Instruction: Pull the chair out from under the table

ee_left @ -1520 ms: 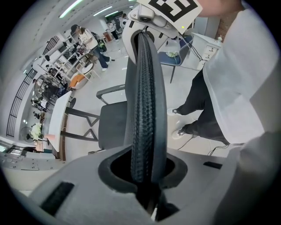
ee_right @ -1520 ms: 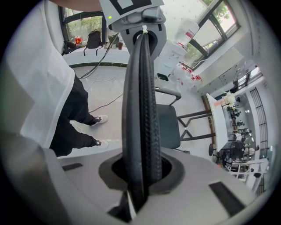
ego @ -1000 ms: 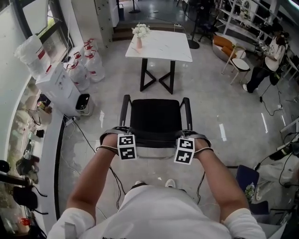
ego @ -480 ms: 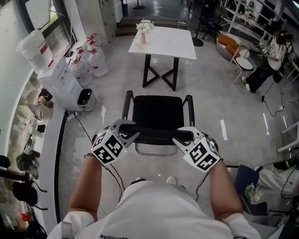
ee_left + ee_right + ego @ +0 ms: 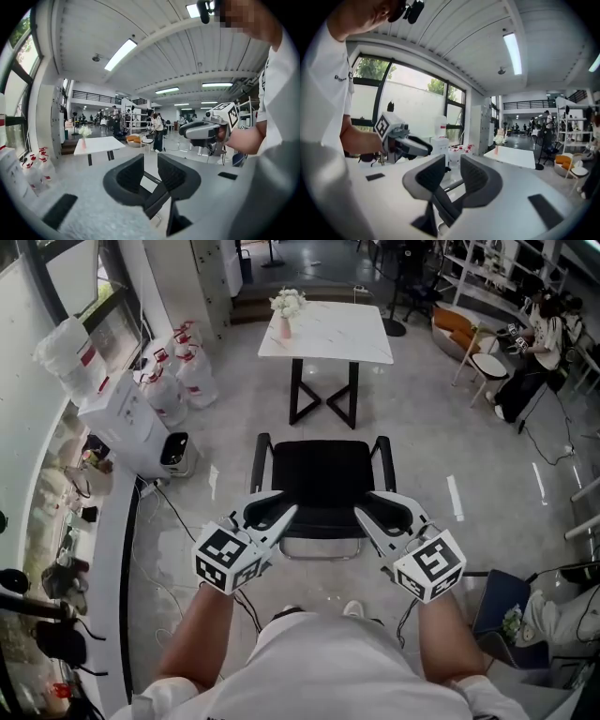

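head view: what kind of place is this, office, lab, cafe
Probably an open-plan office or lab lounge: a black office chair, a white table with a flower vase, and a water dispenser beside spare jugs.

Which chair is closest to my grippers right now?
The black armchair right in front of you, standing clear of the white table; the orange seat is far off, upper right.

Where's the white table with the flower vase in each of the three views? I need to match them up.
Head view: white table at top centre, beyond the black chair.
Left gripper view: left of centre, in the background.
Right gripper view: right of centre, in the background.
Shared landmark: the flower vase standing on it, visible in all three.
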